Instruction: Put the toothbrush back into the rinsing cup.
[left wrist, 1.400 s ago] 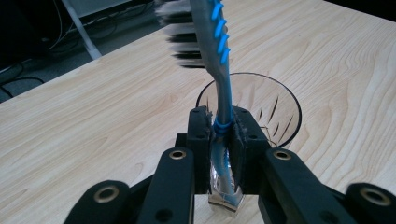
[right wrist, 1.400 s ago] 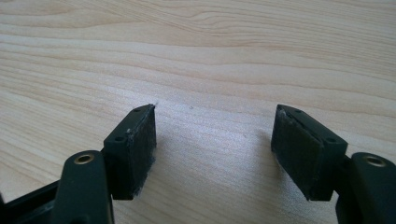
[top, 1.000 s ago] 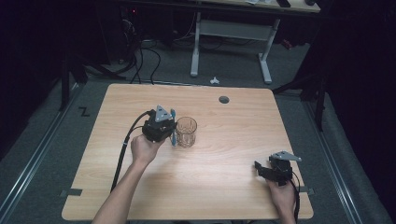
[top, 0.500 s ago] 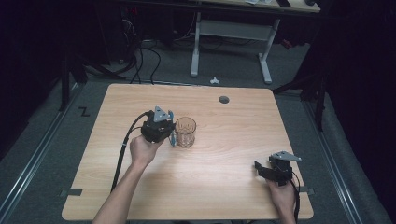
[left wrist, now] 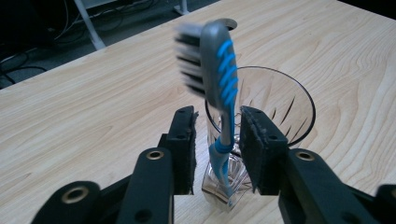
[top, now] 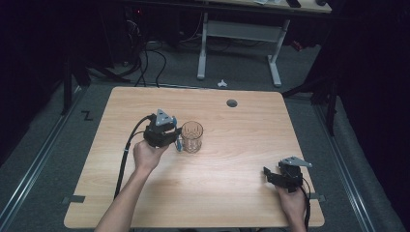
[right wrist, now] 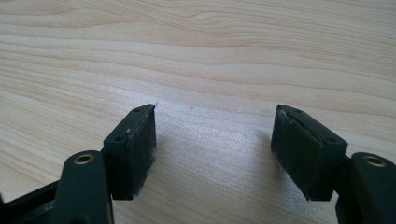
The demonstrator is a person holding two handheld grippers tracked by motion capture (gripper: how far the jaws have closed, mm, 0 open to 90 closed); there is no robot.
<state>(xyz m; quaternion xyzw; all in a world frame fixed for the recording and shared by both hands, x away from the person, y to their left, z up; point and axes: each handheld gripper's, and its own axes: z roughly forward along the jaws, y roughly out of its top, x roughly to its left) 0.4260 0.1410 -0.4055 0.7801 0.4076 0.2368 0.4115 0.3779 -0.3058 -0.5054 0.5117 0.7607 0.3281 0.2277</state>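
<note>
A clear drinking glass (top: 192, 137) is seen standing upright on the wooden table (top: 232, 193), a little to the nine o'clock side of the table's middle in the high view. Just beside it, at its nine o'clock, the left gripper (top: 178, 140) is held by the person's left hand (top: 147, 155), with its cable (top: 126, 154) trailing back toward six o'clock along the forearm.

In the left gripper view, a grey and blue toothbrush (left wrist: 219, 84) is seen between the two black jaws of the left gripper (left wrist: 217, 140), with its bristled head blurred and pointing up toward twelve o'clock and its lower end down by the foot of the glass (left wrist: 280, 107). The glass is placed directly behind the jaws. The jaws have just been opening: a gap is visible on the nine o'clock side of the handle, while the three o'clock pad lies close against it, and whether it is touching cannot be told. The brush is tilted slightly, its head toward eleven o'clock.

The right gripper (top: 270, 175) is held by the right hand (top: 292, 203) near the table's five o'clock corner, well apart from the glass. In the right gripper view its jaws (right wrist: 212, 135) are spread wide over bare wood, and nothing is gripped between them.

A round hole (top: 232, 103) is set in the tabletop near the far edge, at about one o'clock from the glass.
</note>
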